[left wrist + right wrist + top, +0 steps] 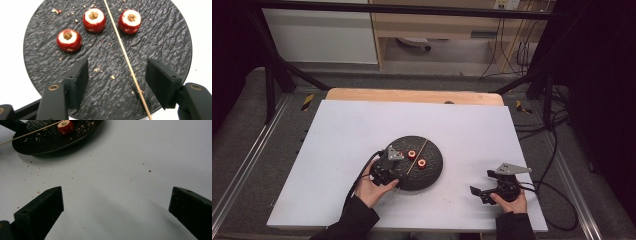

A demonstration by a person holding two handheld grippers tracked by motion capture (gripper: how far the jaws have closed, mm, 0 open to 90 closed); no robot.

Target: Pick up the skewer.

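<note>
Both tongs [117,80] [116,212] agape

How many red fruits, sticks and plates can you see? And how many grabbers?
Red cored fruits: 3
Wooden skewer: 1
Black round plate: 1
Grippers, left gripper and right gripper: 2
Total: 7

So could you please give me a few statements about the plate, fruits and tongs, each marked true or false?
1. Three red cored fruits lie on the black plate. True.
2. The skewer runs through one fruit. False: it lies bare on the plate, between fruits.
3. The left tongs are open over the plate, with the skewer between the jaws. True.
4. The right tongs grip a fruit. False: they are open over the white table, holding nothing.
</note>
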